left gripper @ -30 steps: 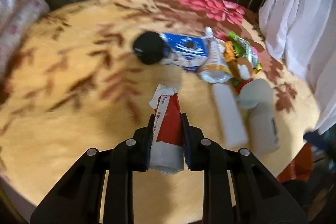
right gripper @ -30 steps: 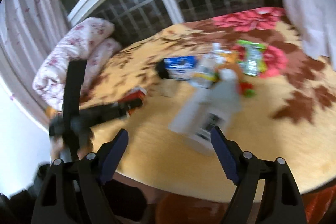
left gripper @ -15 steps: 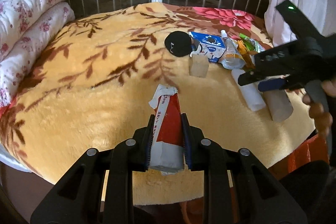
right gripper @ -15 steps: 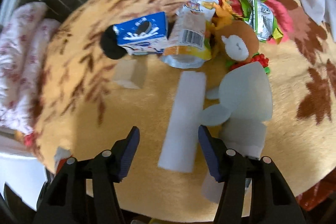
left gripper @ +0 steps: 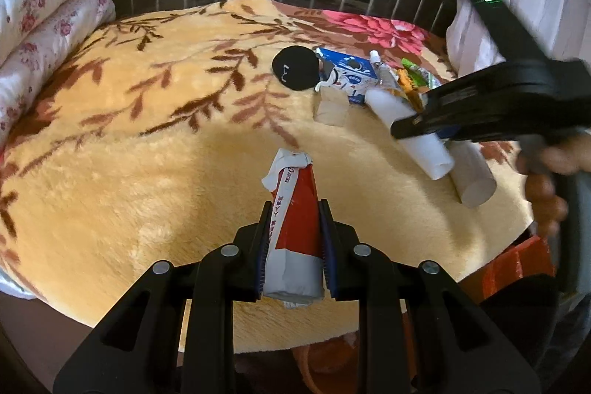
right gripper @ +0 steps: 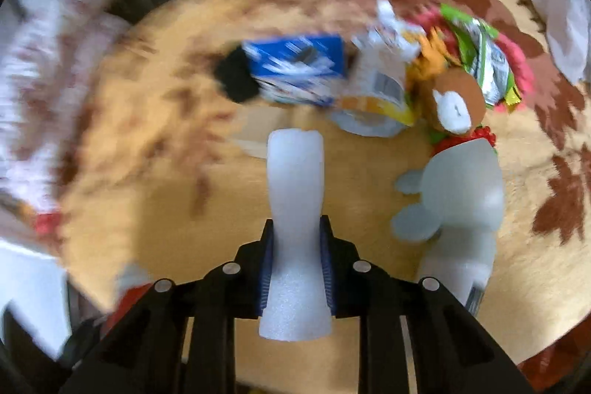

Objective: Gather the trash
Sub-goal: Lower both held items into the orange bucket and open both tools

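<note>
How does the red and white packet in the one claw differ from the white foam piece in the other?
The red and white packet is printed, creased and crumpled at its far end; the white foam piece is plain and smooth.

The packet narrows toward its far end; the foam is pinched in at the pads, and the right claw is closing on it.

Both stick out forward. The left claw grips the packet.

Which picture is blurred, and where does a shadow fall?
Right wrist view: motion blur smears the blanket and blue box at left, while the foam tube in the right claw is sharp. Left wrist view: sharp; a broad shadow darkens the blanket beside the red wrapper.
</note>
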Motion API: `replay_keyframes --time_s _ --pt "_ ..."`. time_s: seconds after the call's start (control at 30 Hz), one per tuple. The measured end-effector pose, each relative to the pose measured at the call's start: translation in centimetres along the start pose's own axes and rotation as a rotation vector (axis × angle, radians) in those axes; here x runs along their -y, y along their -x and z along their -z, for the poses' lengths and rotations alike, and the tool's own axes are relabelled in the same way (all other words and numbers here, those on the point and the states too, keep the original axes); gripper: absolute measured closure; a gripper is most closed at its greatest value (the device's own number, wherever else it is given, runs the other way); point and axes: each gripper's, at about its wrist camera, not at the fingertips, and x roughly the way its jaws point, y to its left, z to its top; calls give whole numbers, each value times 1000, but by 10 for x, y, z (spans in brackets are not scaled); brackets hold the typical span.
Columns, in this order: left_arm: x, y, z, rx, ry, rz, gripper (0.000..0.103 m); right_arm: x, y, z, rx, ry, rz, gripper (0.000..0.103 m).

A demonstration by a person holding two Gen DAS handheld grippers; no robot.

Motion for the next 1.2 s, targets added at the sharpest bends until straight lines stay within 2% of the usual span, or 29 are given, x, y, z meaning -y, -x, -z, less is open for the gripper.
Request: replay_keyframes --time_s 0.1,0.2,0.33,0.4,0.6,0.77,0.9,1.2 --pt "7 8 7 15 -9 26 80 5 40 33 92 51 -81 80" --pt "23 19 24 17 -39 36 80 14 66 74 156 101 -107 80" --pt "49 32 51 5 -74 54 80 40 85 132 192 109 -121 80" --pt "63 32 65 -30 -86 63 80 53 84 152 196 101 -132 80" --pt "103 20 107 -132 -189 57 80 88 81 216 199 97 -76 79" --pt "117 5 130 -208 -236 45 80 110 61 246 152 65 -48 78" --pt "118 -16 150 -298 -244 21 80 112 34 260 95 74 -13 78" --pt "109 -65 172 -450 -234 -26 80 102 -32 259 -26 115 58 77"
